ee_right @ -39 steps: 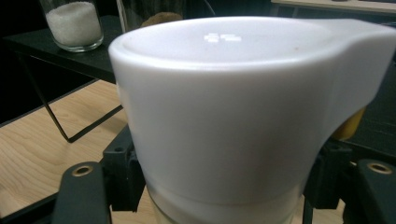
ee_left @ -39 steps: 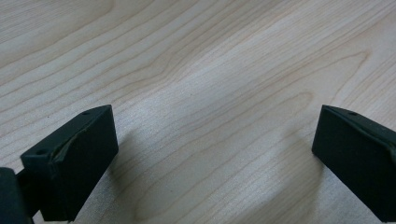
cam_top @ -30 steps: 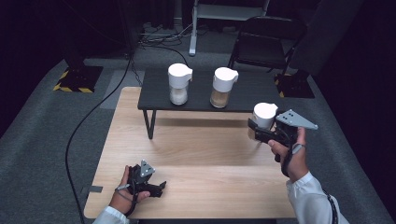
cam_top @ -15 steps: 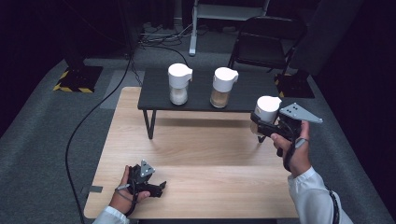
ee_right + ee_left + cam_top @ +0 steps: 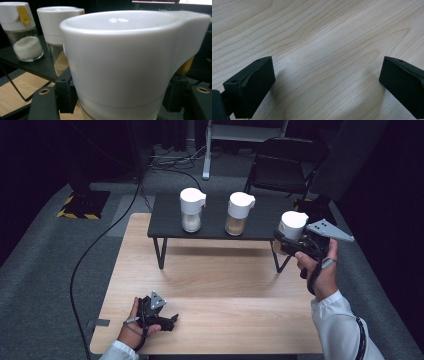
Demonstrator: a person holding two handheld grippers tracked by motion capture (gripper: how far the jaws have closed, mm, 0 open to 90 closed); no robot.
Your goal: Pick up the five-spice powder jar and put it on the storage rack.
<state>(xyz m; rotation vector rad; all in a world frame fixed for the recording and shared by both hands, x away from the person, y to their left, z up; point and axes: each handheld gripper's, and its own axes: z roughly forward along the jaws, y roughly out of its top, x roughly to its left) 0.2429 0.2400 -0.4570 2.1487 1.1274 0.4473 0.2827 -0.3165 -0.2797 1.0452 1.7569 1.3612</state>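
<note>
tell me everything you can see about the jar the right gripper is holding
The held jar is a dispenser with a broad white plastic lid, smooth and slightly glossy, with a spout lobe jutting to one side and a yellow tab under it. Below the lid the body looks clear, its contents hard to tell. It stands roughly upright, lifted off the wooden table by the right end of the black shelf. The right hand-held gripper is shut on it just below the lid; nothing else touches it.

We see the held shaker (image 5: pixel 130 62) w/ smooth, semi-gloss white plastic lid over clear glass; sugar shaker (image 5: pixel 22 32) same, yellow plastic tab. Table (image 5: pixel 324 37): pale wood, matt, fine grain. Black shelf (image 5: pixel 170 220) matt. Left gripper (image 5: pixel 167 320) matt black plastic.
</note>
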